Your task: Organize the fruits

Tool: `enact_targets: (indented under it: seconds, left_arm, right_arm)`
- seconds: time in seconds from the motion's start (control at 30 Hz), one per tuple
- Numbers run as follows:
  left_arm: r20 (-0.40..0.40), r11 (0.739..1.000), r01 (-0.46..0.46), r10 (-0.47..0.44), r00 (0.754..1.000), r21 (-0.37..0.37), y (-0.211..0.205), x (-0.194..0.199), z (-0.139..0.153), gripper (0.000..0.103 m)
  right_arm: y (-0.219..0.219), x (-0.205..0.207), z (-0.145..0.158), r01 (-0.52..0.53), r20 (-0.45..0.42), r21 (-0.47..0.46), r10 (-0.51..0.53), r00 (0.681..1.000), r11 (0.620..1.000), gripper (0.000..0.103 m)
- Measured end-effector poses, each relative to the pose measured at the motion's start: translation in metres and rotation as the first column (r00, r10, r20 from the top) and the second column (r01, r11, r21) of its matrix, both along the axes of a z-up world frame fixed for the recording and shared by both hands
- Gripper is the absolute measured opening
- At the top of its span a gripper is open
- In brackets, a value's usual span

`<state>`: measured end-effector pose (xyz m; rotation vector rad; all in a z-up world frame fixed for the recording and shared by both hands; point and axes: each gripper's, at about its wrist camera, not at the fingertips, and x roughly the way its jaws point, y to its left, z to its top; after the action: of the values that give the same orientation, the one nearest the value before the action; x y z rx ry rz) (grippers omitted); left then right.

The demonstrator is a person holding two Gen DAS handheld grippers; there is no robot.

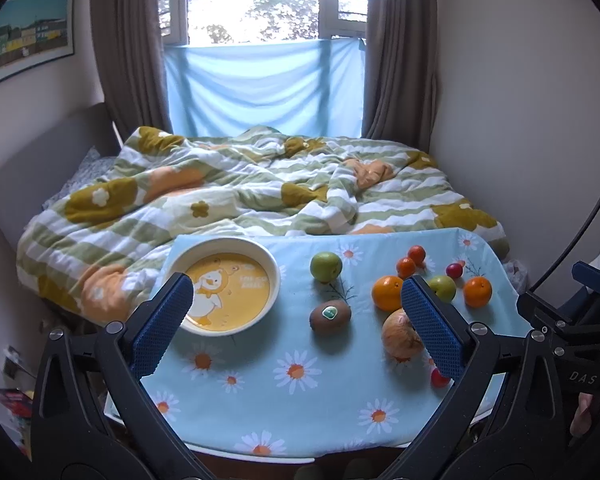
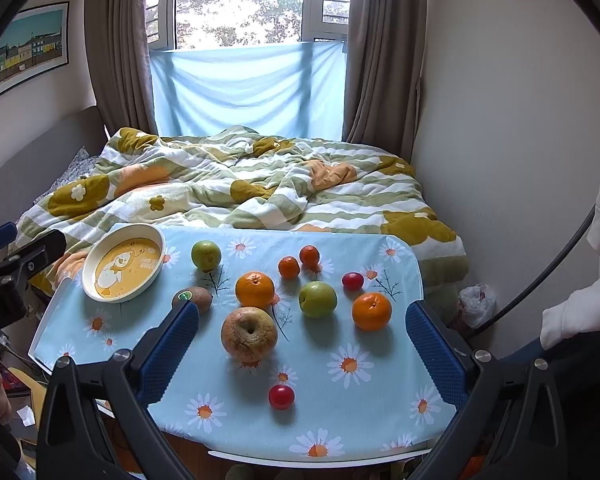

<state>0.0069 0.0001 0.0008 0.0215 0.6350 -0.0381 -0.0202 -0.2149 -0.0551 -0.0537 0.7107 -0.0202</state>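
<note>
Nothing is in hand yet, so the sorting appears to be at its start. The left gripper (image 1: 296,312) hangs with its blue pads spread wide and empty above the counter draped in a light blue daisy-print cloth (image 1: 300,400); the right gripper (image 2: 302,344) is likewise spread and empty.

The round cream bowl with a yellow duck print (image 1: 222,286) sits bare at the left of the left wrist view. All the fruit lies loose on the cloth to its right: a brown kiwi with a green sticker (image 1: 330,317) at centre, a green apple (image 1: 326,267) above it, and a wrinkled tan apple (image 2: 249,334) at centre of the right wrist view, with a large orange (image 2: 255,290) just above that and a small red fruit (image 2: 281,396) below it.

The likely next move is to lower one gripper around a fruit; the kiwi lies nearest the bowl. Round fruit may roll when pinched.
</note>
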Motion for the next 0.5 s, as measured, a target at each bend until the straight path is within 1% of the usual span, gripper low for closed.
enact_targets:
  seconds: [0.5]
  left_arm:
    - [0.007,1.0,-0.014,0.014,1.0,0.001,0.0061,0.0,0.0022,0.103]
  right_arm:
    - [0.0022,-0.0012,0.0019,0.002,-0.002,0.006,-0.002,1.0,1.0,0.103]
